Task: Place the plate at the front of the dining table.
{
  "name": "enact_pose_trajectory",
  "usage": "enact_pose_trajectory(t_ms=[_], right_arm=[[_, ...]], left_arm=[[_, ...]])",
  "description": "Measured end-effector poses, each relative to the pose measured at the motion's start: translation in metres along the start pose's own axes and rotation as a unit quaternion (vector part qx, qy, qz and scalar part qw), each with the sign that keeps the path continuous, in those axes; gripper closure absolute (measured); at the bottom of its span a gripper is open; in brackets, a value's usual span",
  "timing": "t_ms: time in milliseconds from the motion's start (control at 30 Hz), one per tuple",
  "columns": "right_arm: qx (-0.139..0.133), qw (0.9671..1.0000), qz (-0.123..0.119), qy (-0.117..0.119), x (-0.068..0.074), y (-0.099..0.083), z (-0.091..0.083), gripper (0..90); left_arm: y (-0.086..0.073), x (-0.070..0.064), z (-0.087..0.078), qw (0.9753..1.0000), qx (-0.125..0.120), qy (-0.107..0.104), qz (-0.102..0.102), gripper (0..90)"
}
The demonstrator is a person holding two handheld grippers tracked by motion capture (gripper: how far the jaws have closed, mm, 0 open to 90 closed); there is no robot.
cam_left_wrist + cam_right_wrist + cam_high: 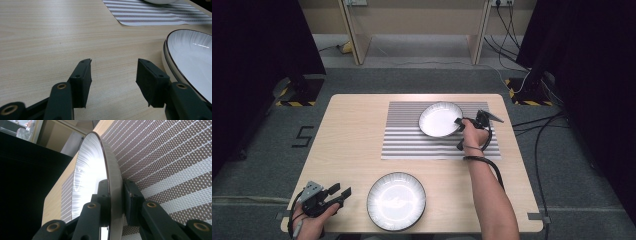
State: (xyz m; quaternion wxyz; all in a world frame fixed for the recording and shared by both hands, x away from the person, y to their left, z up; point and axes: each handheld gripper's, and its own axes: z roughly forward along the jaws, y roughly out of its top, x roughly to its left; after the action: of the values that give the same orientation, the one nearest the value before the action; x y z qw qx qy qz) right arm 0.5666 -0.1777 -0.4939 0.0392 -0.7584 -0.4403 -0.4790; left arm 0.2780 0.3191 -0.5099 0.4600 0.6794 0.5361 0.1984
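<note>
The plate in hand sits on the striped mat, near the mat's far right corner and toward the far right part of the tabletop. The right gripper has its rim: in the right gripper view one jaw lies over the white inside of the plate and the other under the outside wall, the two pressed close on the rim with the mat behind. The grip is on the plate's right edge, the side nearest the person's right hand, so the plate extends leftward from the jaws, toward the mat's middle.

A second plate rests by the near edge of the tabletop, about midway along it. The left gripper hovers at the near left corner, jaws spread wide and holding nothing; in its own view the second plate's rim lies just to the right of the open jaws, apart from them.

Judging from this, the held plate hangs off a single rim pinch, so any lift would likely tip its far side down toward the mat.
</note>
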Motion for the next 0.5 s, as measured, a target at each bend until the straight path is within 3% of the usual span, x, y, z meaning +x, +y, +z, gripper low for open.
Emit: enact_pose_trajectory(t_ms=[500], right_arm=[[0.004, 0.9999, 0.014, -0.003, -0.0071, 0.0002, 0.0030, 78.6]], left_arm=[[-0.0001, -0.0010, 0.0008, 1.0000, 0.001, -0.003, 0.001, 45.2]])
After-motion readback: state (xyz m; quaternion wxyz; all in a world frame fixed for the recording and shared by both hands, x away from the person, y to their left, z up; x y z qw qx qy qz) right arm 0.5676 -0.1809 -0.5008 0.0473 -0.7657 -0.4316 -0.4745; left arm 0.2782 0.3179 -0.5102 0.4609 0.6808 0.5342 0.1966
